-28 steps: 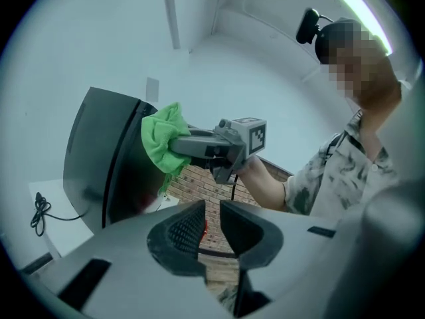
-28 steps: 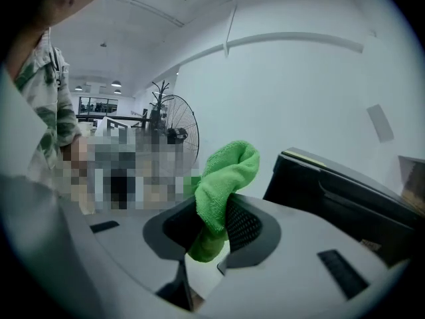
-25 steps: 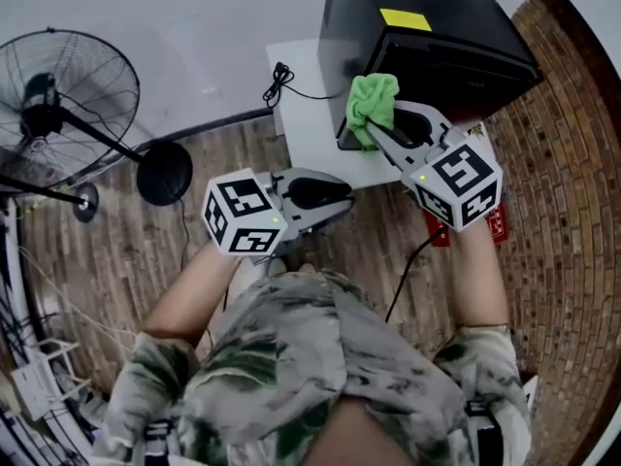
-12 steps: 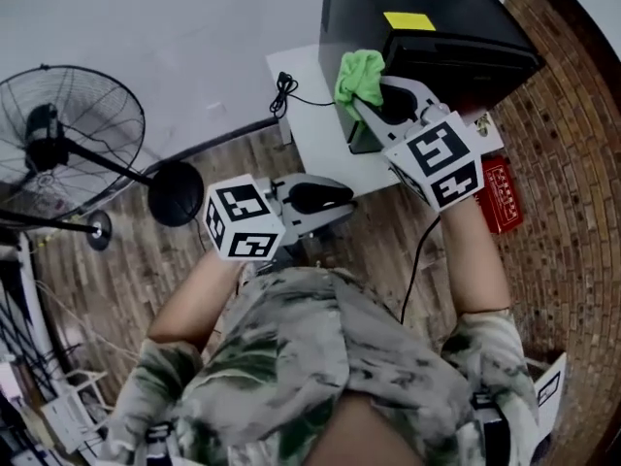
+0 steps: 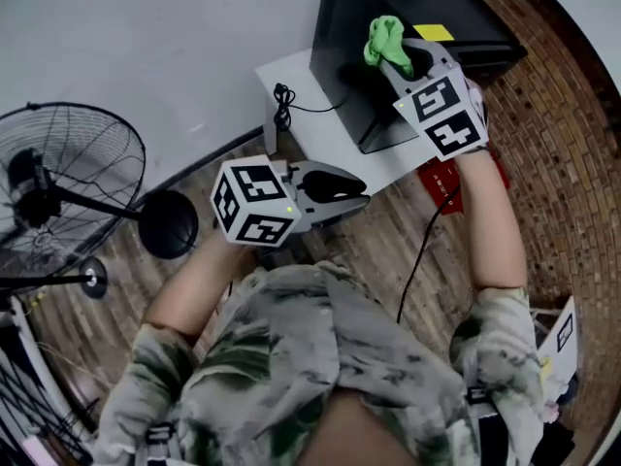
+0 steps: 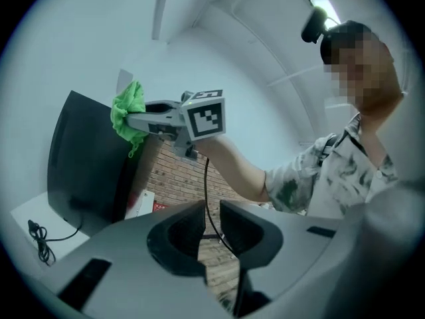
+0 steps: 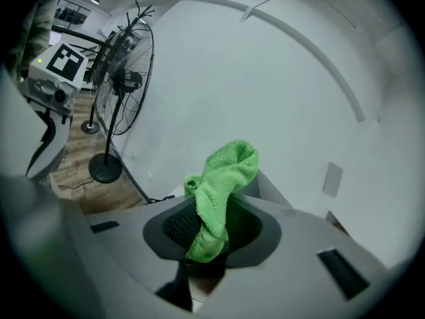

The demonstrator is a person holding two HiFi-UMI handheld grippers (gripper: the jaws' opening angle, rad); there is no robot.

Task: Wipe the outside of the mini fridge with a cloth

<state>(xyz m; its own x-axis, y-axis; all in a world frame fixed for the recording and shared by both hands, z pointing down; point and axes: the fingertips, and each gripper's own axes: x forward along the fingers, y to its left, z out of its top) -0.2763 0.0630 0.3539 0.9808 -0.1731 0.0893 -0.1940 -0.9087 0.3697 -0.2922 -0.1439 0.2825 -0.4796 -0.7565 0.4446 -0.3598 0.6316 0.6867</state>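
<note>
Cloth (image 7: 222,191), green and bunched, sat pinched in my right gripper (image 7: 211,234), jaws closed on its lower folds while the rest stood up past the tips. I held it high at the top front edge of the mini fridge (image 5: 344,66), a black box on a white stand (image 5: 291,95) by the wall; whether it pressed the surface I could not tell. My left gripper (image 6: 211,224) hung low and apart, jaws drawn to a slit, empty. Wiping looked under way at the top; next, I judged, came a firm sweep across it.
</note>
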